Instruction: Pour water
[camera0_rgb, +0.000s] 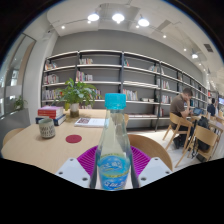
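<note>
A clear plastic water bottle (113, 140) with a blue cap and a blue label stands upright between my fingers. My gripper (113, 170) is shut on the bottle at its labelled lower part, with the purple pads (88, 158) pressing at both sides. The bottle is held above the near end of a round wooden table (40, 145). A small patterned cup (46, 128) stands on the table to the left, beyond the fingers. A red round coaster (73, 138) lies on the table between the cup and the bottle.
A potted plant (77, 95) and a stack of books (50, 113) stand at the table's far side. Bookshelves (140, 85) line the back wall. A person (182, 105) sits at wooden chairs (205, 135) to the right.
</note>
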